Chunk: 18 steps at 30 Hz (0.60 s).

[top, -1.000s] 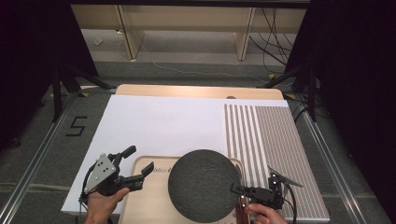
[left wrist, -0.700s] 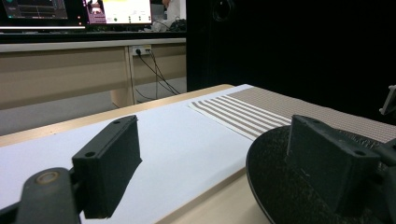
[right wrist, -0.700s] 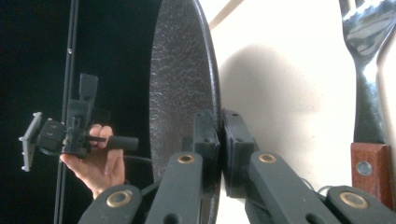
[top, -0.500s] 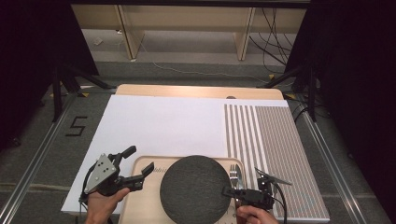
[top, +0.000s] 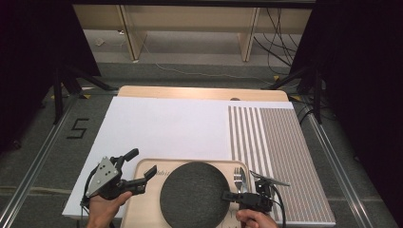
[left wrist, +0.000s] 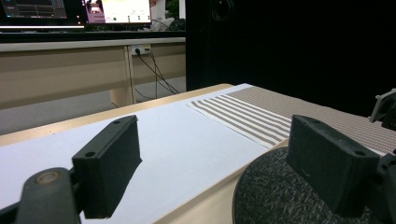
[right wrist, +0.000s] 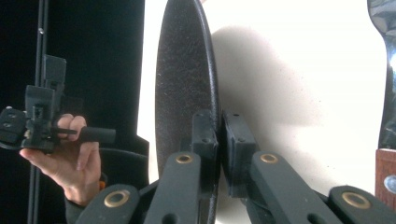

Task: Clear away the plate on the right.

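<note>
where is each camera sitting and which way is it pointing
High view: above the person's side, looking forward and down on the table; both hands enter from below, left gripper open, right gripper shut on the dark round mat.
Left gripper view: rides the left gripper, low, looking level across the white sheet; its two fingers show.
Right gripper view: rides the right gripper, rolled sideways; its fingers pinch the mat's rim.
Shared: the dark round mat appears in all three.

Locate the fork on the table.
In the high view the fork lies on the wooden tray near the bottom right, between the dark round mat and the striped cloth, just ahead of the right tongs.
</note>
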Tool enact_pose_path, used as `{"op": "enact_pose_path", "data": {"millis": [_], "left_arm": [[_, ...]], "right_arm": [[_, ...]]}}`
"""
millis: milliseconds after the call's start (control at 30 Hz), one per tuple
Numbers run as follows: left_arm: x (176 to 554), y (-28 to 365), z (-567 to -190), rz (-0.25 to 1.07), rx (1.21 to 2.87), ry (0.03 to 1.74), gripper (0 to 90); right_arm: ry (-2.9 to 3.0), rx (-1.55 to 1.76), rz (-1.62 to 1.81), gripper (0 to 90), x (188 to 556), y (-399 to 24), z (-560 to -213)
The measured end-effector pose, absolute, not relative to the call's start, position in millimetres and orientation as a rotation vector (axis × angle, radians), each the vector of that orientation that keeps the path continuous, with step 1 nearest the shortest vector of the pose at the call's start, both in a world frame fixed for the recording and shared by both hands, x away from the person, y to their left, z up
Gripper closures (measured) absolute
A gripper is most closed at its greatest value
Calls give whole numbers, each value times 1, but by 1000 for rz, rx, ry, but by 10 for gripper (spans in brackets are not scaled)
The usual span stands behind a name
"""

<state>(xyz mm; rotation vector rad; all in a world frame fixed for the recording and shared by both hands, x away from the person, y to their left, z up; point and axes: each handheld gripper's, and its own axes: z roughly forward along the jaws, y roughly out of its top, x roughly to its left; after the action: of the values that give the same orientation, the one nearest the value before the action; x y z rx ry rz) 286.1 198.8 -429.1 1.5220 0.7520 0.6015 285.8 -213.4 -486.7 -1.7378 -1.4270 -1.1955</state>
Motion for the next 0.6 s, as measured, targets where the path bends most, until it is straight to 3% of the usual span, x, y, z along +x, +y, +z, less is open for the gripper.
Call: {"op": "enact_pose_path", "data": {"millis": [600], "left_arm": [[286,198,-429,601,1520,755,167]], "right_arm": [[-1464,-1748,-1164,854,287,-206,-492]]}}
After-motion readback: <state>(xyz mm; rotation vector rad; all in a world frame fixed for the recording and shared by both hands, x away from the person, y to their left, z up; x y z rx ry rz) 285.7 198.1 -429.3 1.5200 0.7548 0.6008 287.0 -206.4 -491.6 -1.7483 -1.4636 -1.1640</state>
